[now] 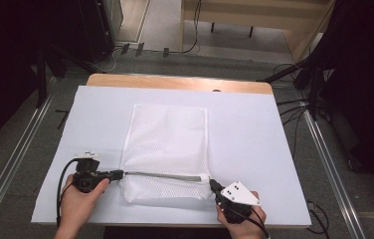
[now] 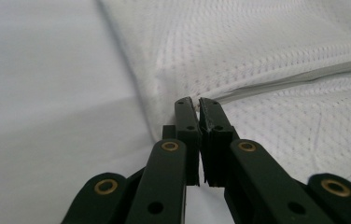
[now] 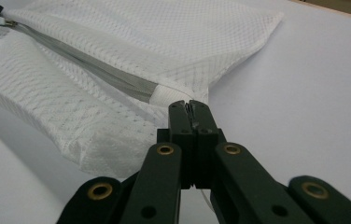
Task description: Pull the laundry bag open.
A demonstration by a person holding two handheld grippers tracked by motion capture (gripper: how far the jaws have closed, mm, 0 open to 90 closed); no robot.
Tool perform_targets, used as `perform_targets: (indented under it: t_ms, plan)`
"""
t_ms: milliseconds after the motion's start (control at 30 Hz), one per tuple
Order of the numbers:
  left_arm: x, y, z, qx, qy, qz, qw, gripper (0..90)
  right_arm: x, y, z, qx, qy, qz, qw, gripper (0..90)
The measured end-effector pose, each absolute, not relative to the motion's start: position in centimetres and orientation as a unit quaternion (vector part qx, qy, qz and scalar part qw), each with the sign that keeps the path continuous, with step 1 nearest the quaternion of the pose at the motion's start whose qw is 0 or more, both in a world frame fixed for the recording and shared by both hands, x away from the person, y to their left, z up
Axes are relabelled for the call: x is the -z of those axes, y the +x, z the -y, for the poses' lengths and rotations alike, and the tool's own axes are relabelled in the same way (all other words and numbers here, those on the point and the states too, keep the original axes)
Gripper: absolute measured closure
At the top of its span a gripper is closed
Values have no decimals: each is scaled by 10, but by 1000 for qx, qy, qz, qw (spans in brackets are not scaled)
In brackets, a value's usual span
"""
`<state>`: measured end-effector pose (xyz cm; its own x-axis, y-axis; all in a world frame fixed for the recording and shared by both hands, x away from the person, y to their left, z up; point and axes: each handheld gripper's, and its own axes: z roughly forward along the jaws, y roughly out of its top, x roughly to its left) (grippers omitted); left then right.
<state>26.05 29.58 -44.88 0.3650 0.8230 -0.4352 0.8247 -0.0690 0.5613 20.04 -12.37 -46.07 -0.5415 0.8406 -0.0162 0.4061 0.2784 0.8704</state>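
I'm zipping the white mesh laundry bag (image 1: pixel 167 149): left gripper (image 1: pixel 120 174) clamping the pull, right gripper (image 1: pixel 212 182) pinching the end; next, checking it's fully closed.

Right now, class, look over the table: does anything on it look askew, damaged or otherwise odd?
Nothing looks damaged or spilled. The white mesh bag lies flat and fairly square on the table. Its grey zip runs straight across near the front edge, with the left tongs shut at one end and the right tongs shut at the other.

White mesh zipper bag (image 1: pixel 167 144) flat on table, zipper (image 1: pixel 162 175) nearest person.
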Motion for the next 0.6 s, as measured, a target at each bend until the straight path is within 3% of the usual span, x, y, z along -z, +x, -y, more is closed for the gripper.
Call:
perform_targets:
  t_ms: [600]
  plan:
    - [445, 247, -317, -8, 717, -562, 412, 882, 459, 197, 120, -434, 400, -767, 252, 900]
